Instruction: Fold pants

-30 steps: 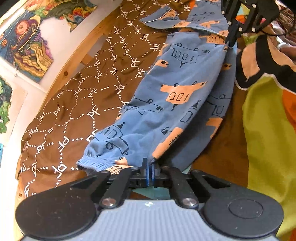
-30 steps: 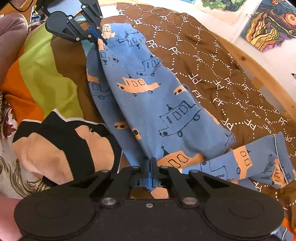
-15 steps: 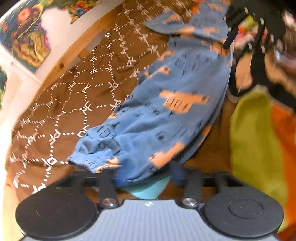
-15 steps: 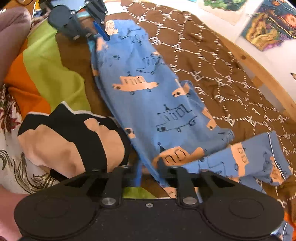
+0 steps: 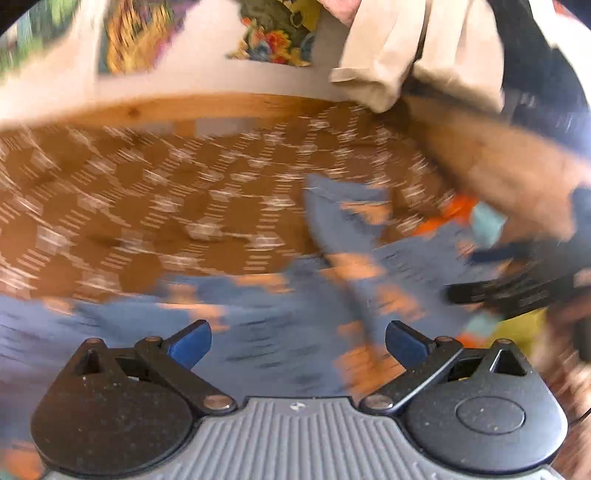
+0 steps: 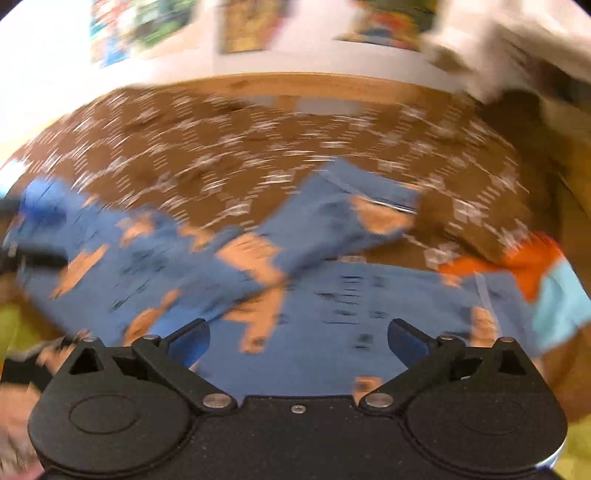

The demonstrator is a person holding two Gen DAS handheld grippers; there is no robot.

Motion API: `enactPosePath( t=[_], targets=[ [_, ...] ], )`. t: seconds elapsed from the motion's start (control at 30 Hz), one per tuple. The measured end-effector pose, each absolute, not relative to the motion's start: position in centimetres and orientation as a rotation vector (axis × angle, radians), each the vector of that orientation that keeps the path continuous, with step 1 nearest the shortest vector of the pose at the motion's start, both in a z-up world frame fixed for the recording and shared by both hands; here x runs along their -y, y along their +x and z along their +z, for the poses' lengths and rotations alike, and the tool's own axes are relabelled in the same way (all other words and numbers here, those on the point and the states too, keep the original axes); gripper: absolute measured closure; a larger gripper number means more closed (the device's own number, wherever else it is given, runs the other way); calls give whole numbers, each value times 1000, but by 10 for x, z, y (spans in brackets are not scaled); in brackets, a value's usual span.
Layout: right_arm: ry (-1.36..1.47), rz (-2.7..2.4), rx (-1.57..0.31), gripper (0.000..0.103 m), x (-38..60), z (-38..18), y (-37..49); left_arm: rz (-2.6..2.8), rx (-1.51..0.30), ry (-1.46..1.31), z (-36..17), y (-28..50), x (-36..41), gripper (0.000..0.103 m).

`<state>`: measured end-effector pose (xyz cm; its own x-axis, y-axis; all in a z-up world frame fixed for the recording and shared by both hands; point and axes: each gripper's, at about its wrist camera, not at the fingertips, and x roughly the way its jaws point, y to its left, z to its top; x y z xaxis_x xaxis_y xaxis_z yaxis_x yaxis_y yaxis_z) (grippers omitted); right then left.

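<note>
- Step in hand, as I judge it: a release between folds. The left hand-held gripper [image 5: 297, 341] stands with jaws spread wide and nothing pinched; its jaws have just been opening, and the cloth lies below the blue pads [image 5: 188, 341], not clamped.
- The right hand-held gripper [image 6: 297, 339] is the same: jaws wide apart, just been opening, no fabric caught between them.
- Both views are heavily motion-blurred, so fine detail of creases cannot be read.
- The blue pyjama pants [image 6: 280, 280], printed with orange vehicles, lie on the brown patterned bedspread [image 6: 258, 147], near its close edge. They run across the right wrist view from left to right, with one flap lying over the rest and pointing up towards the wooden bed frame [image 6: 314, 86].
- In the left wrist view the same pants [image 5: 258, 354] fill the lower frame, directly under the open jaws.
- The other gripper appears at the right edge of the left view, dark and smeared; its state there cannot be read.
- Next move, as judgement: re-grasp one end of the pants, likely cuff or waistband, with both grippers and carry it over to halve the length. It calls for slowing down, aligning edges, and pinching all layers together.
- Count: one pair of pants; two hand-held grippers; one bedspread; three wall pictures [image 6: 251, 26] in the right view, blurred; beige hanging cloth [image 5: 388, 55], number of pieces unclear.
</note>
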<state>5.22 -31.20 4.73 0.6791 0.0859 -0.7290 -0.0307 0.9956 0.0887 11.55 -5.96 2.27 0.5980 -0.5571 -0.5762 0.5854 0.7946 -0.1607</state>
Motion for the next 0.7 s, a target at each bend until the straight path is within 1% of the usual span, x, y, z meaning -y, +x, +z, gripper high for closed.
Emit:
enactPosePath(
  t=[0.1,0.17,0.2,0.27,0.3,0.33,0.37,0.4,0.43,0.47,0.53,0.57,0.6,0.63,0.67,0.7],
  targets=[
    [159,27,-824,1,337,46,59,-702,-685,-77,9,125,86,0],
    [190,9,-828,1,351,45,63,-725,-673,-155,2,131,94,0],
    [203,2,-830,1,359,44,64,-733,-669,-191,0,134,95,1],
    [227,-11,-833,1,369,44,68,-741,-676,-260,-7,143,97,6],
    [238,-13,-834,1,373,44,70,-737,-691,-289,-10,147,95,11],
    [248,-14,-836,1,375,44,72,-734,-711,-320,-15,152,95,19],
    [258,-10,-837,1,377,44,74,-734,-730,-348,-20,156,94,22],
    [262,-2,-837,1,378,44,76,-734,-745,-369,-24,157,92,29],
    [260,8,-837,2,379,44,79,-730,-758,-383,-26,160,91,38],
    [254,17,-836,3,378,45,84,-728,-765,-387,-29,162,91,44],
    [238,48,-831,10,375,49,97,-738,-773,-382,-31,165,92,57],
    [229,64,-829,10,373,51,104,-752,-771,-380,-31,165,92,62],
    [216,82,-825,13,370,54,114,-765,-772,-381,-31,166,92,79],
    [204,101,-822,16,366,56,123,-778,-779,-384,-32,168,93,90],
    [190,124,-820,18,362,58,134,-783,-784,-388,-32,169,93,91],
    [173,146,-824,22,356,59,147,-787,-783,-393,-33,170,93,93]
  ],
)
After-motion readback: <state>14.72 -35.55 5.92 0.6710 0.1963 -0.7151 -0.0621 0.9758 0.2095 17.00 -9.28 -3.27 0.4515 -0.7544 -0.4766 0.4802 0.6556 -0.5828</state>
